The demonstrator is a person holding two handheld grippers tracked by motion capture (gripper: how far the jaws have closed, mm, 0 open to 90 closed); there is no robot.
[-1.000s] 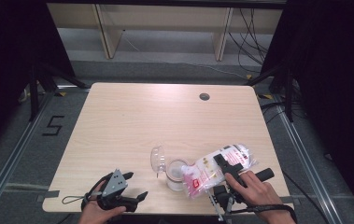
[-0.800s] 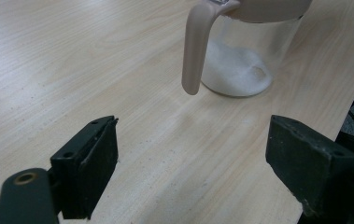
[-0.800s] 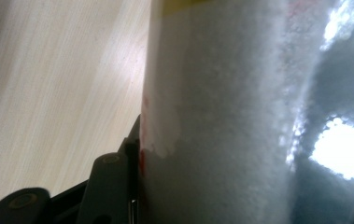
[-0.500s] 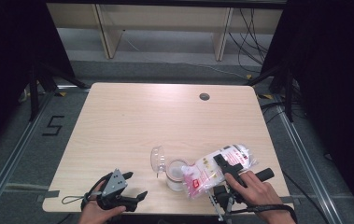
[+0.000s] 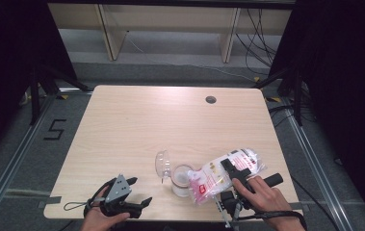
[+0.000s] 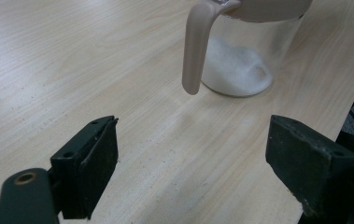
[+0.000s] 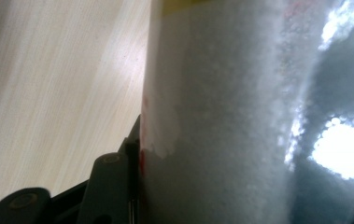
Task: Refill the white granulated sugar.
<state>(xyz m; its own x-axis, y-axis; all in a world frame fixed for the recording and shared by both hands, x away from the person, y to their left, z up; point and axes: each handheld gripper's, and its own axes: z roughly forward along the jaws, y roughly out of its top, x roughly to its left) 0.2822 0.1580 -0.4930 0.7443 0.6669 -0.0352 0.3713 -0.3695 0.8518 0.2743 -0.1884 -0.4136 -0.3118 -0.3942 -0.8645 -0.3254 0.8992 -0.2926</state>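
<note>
One bag (image 5: 221, 173) sits clamped in the right hand-held gripper (image 5: 229, 169).

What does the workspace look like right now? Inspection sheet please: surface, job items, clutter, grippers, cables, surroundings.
Surface: light wooden table, with a round dark grommet hole near the far edge.
Job's things: clear plastic jar with white powder at its bottom, hinged lid flipped open; clear plastic bag of white granules with red print tilted over the jar mouth.
Clutter: nothing seen.
Grippers: left gripper open, empty, resting at the near table edge, facing the jar; right gripper shut on the bag.
Cables: thin black cable trailing from the left gripper; dark cables on the floor behind the table.
Surroundings: black curtains on both sides, wooden shelving behind, "5" marked on the floor.
</note>
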